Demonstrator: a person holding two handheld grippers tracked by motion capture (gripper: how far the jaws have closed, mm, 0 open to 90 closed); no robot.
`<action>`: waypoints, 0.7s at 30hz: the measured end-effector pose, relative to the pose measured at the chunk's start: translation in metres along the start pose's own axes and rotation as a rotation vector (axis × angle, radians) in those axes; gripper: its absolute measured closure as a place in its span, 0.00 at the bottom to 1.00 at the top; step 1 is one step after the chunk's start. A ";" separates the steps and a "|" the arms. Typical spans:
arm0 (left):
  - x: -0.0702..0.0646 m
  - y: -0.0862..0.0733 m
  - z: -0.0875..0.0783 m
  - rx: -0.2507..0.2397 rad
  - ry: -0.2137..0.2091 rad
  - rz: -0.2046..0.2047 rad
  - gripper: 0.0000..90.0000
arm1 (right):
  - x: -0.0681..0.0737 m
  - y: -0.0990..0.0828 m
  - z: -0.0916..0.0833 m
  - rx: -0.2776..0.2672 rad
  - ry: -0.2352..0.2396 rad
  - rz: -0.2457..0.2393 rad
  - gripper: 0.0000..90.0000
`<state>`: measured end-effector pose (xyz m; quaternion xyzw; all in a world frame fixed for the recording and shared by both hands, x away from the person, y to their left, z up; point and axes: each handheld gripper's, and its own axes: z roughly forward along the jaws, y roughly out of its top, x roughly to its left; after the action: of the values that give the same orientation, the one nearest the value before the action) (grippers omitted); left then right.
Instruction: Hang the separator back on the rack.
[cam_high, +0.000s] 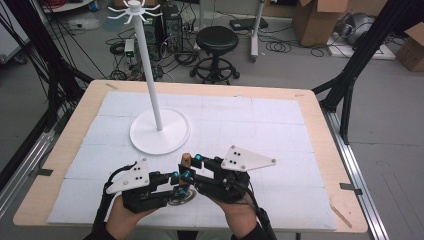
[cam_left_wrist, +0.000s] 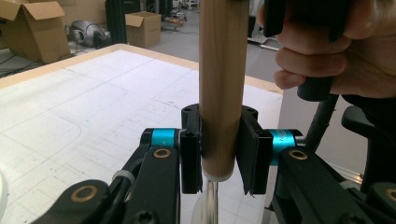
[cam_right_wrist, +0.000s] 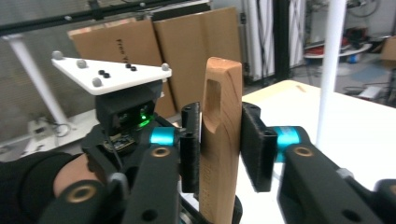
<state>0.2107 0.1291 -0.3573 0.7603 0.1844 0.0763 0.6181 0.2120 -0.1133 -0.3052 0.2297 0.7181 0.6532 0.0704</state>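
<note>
Wooden handle (cam_left_wrist: 222, 88) runs out of the top of the left gripper view, and its metal lower part (cam_high: 181, 196) is largely hidden under the two grippers in the high view, so what kind of tool it is cannot be made out. Handle stands upright at the near edge of the table (cam_high: 310, 120), long axis vertical, slotted end (cam_right_wrist: 215, 100) uppermost. Left gripper (cam_left_wrist: 219, 156) clamps the handle low down, pads tight on both sides; right gripper (cam_right_wrist: 219, 147) has the handle between its jaws, left pad against the wood, right pad seemingly just clear.
</note>
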 end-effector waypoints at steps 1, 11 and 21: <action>0.001 0.000 0.000 0.000 0.000 -0.002 0.81 | -0.001 0.000 -0.001 -0.015 -0.015 -0.001 0.43; 0.021 0.009 -0.011 -0.041 0.018 -0.042 0.81 | -0.030 -0.012 -0.071 -0.006 -0.253 -0.146 0.25; 0.065 0.047 -0.016 -0.088 0.081 -0.089 0.81 | -0.070 -0.047 -0.118 0.086 -0.381 -0.099 0.19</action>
<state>0.2732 0.1602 -0.3159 0.7199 0.2392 0.0874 0.6456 0.2156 -0.2520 -0.3488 0.3166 0.7295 0.5622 0.2272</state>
